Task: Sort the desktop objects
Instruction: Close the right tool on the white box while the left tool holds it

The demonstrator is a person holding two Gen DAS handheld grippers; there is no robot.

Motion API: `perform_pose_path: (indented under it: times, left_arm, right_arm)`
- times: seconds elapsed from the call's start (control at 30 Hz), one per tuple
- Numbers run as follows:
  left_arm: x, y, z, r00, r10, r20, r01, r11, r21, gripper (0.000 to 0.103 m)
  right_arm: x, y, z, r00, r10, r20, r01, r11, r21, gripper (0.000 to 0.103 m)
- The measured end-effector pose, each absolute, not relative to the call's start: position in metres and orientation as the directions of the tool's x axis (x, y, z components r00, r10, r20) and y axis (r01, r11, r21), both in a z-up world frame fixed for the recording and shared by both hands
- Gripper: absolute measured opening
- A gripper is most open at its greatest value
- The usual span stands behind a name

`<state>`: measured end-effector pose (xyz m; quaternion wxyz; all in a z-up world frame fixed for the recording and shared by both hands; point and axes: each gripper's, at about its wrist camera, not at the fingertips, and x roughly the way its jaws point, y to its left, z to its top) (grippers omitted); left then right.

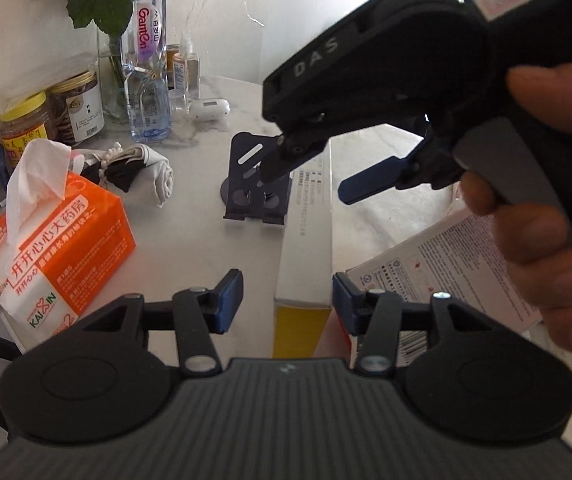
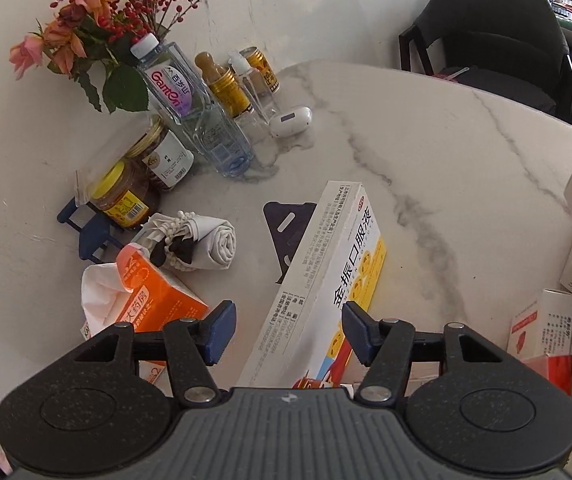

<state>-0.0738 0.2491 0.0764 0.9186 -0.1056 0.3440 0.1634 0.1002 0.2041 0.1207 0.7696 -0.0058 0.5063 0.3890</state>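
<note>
Looking at long white cardboard medicine box w/ yellow end panel (image 1: 304, 236), lying on white marble tabletop (image 1: 197, 240), centre of desk. Running lengthwise straight away from L gripper (image 1: 288, 300), yellow end nearest, far end pointing at dark flat phone stand (image 1: 253, 176) and just about touching it. Resting on a long narrow side by the look of it, broad printed face turned to the R; slight lean not ruled out.

Straddling near end w/ L gripper: jaws apart, clear gap on L pad side, R pad just beside box edge, not clamping. Hovering over far half w/ R gripper (image 1: 322, 176), held in a person's hand (image 1: 546, 240), angled down. In R wrist view, same box (image 2: 326, 272) sitting btwn R gripper (image 2: 290, 332) fingers, jaws apart there too, no pad pressing that can be made out.

Judging L nearer the yellow end, R nearer mid/far part; both already lined up along long axis, so closing across the narrow width being the likely next need, not across length.

Noting orange tissue pack (image 1: 65, 248) near on the L, second white box w/ red print (image 1: 446, 264) close on the R; watching for a knock there.
</note>
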Motion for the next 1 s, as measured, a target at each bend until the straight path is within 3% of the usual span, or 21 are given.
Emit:
perform_pose_path:
  times: [0.1, 0.2, 0.4, 1.0]
  left_arm:
    - [-0.069, 0.249, 0.073, 0.705, 0.221, -0.674, -0.365, 0.928, -0.077, 0.026]
    - [-0.066, 0.244, 0.071, 0.705, 0.215, -0.676, -0.349, 0.935, -0.066, 0.025]
    - [-0.065, 0.232, 0.070, 0.701, 0.225, -0.677, -0.330, 0.944, -0.028, 0.026]
    - [-0.099, 0.191, 0.096, 0.739, 0.262, -0.621, -0.283, 0.957, 0.067, 0.027]
  right_arm:
    - [0.112, 0.219, 0.108, 0.137, 0.560, -0.817, -0.594, 0.707, 0.385, 0.061]
    - [0.109, 0.220, 0.105, 0.154, 0.538, -0.829, -0.611, 0.711, 0.348, 0.051]
    - [0.104, 0.213, 0.109, 0.187, 0.529, -0.828, -0.603, 0.727, 0.328, 0.042]
    - [0.071, 0.160, 0.139, 0.236, 0.608, -0.758, -0.603, 0.703, 0.376, 0.040]
